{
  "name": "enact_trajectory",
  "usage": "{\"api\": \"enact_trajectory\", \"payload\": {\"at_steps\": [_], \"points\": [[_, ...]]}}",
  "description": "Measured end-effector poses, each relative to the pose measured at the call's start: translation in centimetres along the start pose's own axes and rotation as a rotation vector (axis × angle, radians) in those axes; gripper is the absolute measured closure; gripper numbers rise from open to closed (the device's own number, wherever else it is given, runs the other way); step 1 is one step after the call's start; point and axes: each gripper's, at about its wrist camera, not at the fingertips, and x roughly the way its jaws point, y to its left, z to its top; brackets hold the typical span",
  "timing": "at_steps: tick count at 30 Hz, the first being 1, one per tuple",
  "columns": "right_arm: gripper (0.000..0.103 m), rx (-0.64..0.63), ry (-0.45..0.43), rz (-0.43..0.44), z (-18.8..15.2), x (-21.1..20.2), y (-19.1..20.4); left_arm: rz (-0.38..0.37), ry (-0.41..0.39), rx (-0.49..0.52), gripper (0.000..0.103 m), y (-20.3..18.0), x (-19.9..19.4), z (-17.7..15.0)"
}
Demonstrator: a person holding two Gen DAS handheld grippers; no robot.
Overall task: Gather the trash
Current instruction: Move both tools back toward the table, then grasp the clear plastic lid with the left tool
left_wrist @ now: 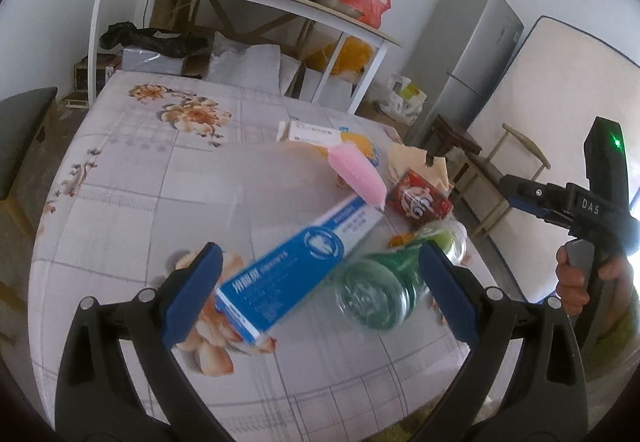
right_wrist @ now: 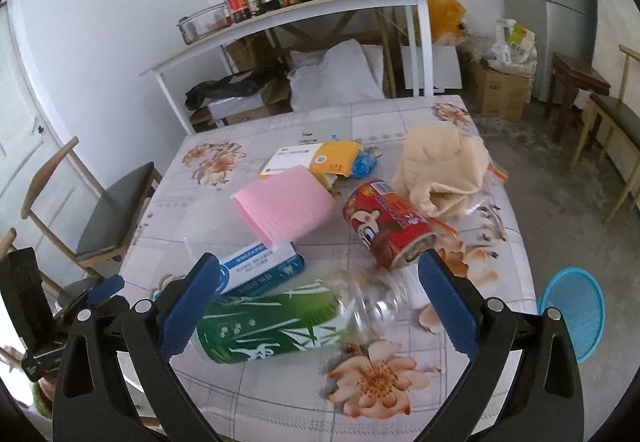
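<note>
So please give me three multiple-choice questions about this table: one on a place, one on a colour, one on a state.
1. Where does the blue basket stand?
A) on the table
B) on the floor beside the table
C) on the shelf

2. What colour is the label of the clear bottle?
A) green
B) yellow
C) black

3. How are the two tools?
A) both open
B) both shut on trash
C) one open, one shut

Answers:
1 B, the right view shows it below the table edge.
2 A, green leaves are printed on it.
3 A, the left tool and the right tool both have wide gaps and hold nothing.
</note>
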Motion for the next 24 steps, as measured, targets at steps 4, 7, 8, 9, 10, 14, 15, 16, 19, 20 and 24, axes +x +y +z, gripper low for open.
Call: {"api": "enact_trajectory", "payload": {"at_steps": [4, 7, 8, 9, 10, 14, 15, 16, 19, 20, 24], "points": [[0.009, -0.003, 0.018, 0.007, 0.3, 0.8, -0.3, 0.011, 0.008, 0.002, 0.009, 0.5, 0.5, 0.1], [0.012, 0.018, 0.035, 0.009, 0.2, 1.1, -1.0, 0.026, 0.023, -0.005, 0.009, 1.0, 0.8, 0.0], [0.012, 0.027, 0.037, 0.01, 0.2, 1.2, -1.3, 0.035, 0.027, -0.011, 0.009, 1.2, 1.0, -0.1], [0.013, 0.036, 0.038, 0.012, 0.2, 1.2, -1.6, 0.04, 0.029, -0.014, 0.009, 1.3, 1.1, -0.1], [0.013, 0.042, 0.039, 0.013, 0.2, 1.2, -1.8, 0.048, 0.03, -0.022, 0.009, 1.6, 1.2, 0.0], [0.014, 0.059, 0.041, 0.024, 0.1, 1.4, -2.5, 0.065, 0.027, -0.037, 0.009, 2.3, 1.7, 0.7], [0.014, 0.059, 0.04, 0.03, 0.0, 1.4, -2.6, 0.068, 0.028, -0.037, 0.009, 2.5, 2.0, 1.1], [0.015, 0.058, 0.041, 0.036, -0.1, 1.4, -2.6, 0.068, 0.03, -0.034, 0.009, 2.6, 2.1, 1.3], [0.015, 0.046, 0.058, 0.059, -0.4, 1.5, -2.8, 0.058, 0.041, -0.006, 0.009, 2.7, 2.7, 2.4], [0.015, 0.039, 0.065, 0.065, -0.5, 1.6, -2.9, 0.057, 0.05, 0.011, 0.009, 2.7, 3.0, 2.8], [0.015, 0.014, 0.086, 0.064, -1.1, 1.8, -3.1, 0.069, 0.061, 0.06, 0.009, 2.4, 3.7, 4.5]]}}
